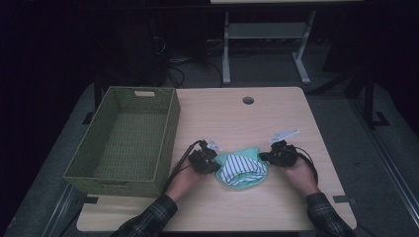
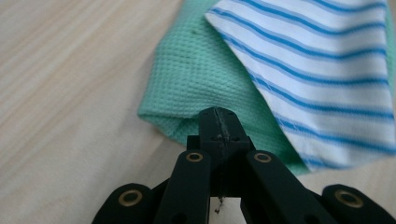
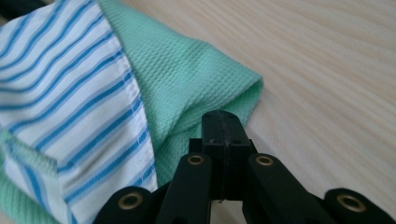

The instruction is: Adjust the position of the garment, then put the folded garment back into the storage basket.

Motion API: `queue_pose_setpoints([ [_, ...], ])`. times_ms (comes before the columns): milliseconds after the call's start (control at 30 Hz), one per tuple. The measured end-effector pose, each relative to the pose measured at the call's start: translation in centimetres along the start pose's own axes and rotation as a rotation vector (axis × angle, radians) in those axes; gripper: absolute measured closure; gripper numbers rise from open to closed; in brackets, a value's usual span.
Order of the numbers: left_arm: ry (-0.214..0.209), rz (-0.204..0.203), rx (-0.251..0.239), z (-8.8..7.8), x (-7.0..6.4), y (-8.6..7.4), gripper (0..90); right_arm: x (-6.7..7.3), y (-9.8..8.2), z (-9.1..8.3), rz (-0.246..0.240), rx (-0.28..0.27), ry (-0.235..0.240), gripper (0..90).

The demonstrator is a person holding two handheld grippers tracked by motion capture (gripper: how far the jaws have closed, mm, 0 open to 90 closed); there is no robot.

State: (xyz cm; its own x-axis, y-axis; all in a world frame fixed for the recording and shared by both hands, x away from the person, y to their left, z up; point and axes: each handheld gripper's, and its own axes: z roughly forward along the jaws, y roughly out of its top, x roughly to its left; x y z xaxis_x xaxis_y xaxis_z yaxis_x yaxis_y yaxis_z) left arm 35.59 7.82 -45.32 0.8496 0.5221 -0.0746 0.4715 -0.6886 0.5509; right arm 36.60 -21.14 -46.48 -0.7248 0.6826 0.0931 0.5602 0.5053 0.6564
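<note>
Fingers pressed together on both grippers, nothing visibly pinched between them.

High view: left gripper [image 1: 210, 160] sits at the left edge of the green cloth [image 1: 240, 170], right gripper [image 1: 272, 156] at its right edge. Both hands come up from the bottom edge in plaid sleeves, left hand [image 1: 185, 178] and right hand [image 1: 301, 175] low over the bench [image 1: 276, 113], grippers pointing inward at each other across the cloth. Cloth is folded, lying flat on the bench near the front middle, with a blue-and-white striped cloth [image 1: 236, 169] on top of it. Green woven basket [image 1: 170, 126] stands at the bench's left side, just beside the left hand; inside I see only its woven bottom. Cloth bundle is outside the basket, to its right.

Left gripper view: closed tips sit at the folded edge of the green cloth [image 2: 196, 74]; can't tell if they touch it. Striped cloth [image 2: 322, 70] overlaps the green one to the right of the tips.

Right gripper view: same picture mirrored. Closed tips right at the green cloth's [image 3: 187, 79] folded corner, contact unclear. Striped cloth [image 3: 65, 88] lies over it on the left, bare bench on the right.
</note>
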Motion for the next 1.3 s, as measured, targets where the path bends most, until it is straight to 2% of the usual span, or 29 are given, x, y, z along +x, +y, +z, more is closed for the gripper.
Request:
queue_pose_setpoints([
  [133, 0.000, -0.016, 0.004, 0.3, 0.7, 0.6, 89.6, 0.4, -0.6, -0.5, 0.005, 0.003, 0.003, 89.9],
  [367, 0.008, -0.019, 0.005, 0.9, 1.6, 1.7, 89.6, 0.9, -1.4, -1.3, -0.015, 0.015, 0.002, 89.9],
  [533, 0.013, -0.023, 0.010, 1.4, 2.4, 2.5, 89.7, 1.3, -2.1, -1.8, -0.003, 0.013, 0.013, 89.9],
  [733, 0.014, -0.024, 0.003, 2.0, 3.0, 3.5, 89.7, 2.2, -2.7, -2.3, -0.014, 0.017, 0.027, 89.9],
  [833, 0.008, -0.027, -0.011, 2.1, 3.4, 3.7, 89.6, 2.3, -2.6, -2.7, -0.017, 0.000, 0.022, 89.9],
  [967, -0.005, -0.051, -0.037, 0.8, 3.7, 3.4, 88.9, 1.5, -2.0, -3.7, -0.006, -0.055, -0.004, 89.9],
  [1033, -0.013, -0.071, -0.061, -0.1, 3.8, 3.1, 86.4, 0.6, -1.5, -3.9, 0.004, -0.069, -0.023, 89.9],
  [1067, -0.015, -0.086, -0.071, -0.3, 3.8, 3.0, 84.2, 0.1, -1.4, -3.9, 0.012, -0.076, -0.029, 89.9],
  [1233, -0.030, -0.096, -0.084, -1.6, 3.2, 2.2, 67.6, -1.6, -1.1, -2.6, 0.045, -0.069, -0.030, 89.9],
  [1300, -0.033, -0.104, -0.097, -2.1, 2.8, 2.0, 59.4, -1.9, -1.0, -2.1, 0.039, -0.059, -0.026, 89.9],
])
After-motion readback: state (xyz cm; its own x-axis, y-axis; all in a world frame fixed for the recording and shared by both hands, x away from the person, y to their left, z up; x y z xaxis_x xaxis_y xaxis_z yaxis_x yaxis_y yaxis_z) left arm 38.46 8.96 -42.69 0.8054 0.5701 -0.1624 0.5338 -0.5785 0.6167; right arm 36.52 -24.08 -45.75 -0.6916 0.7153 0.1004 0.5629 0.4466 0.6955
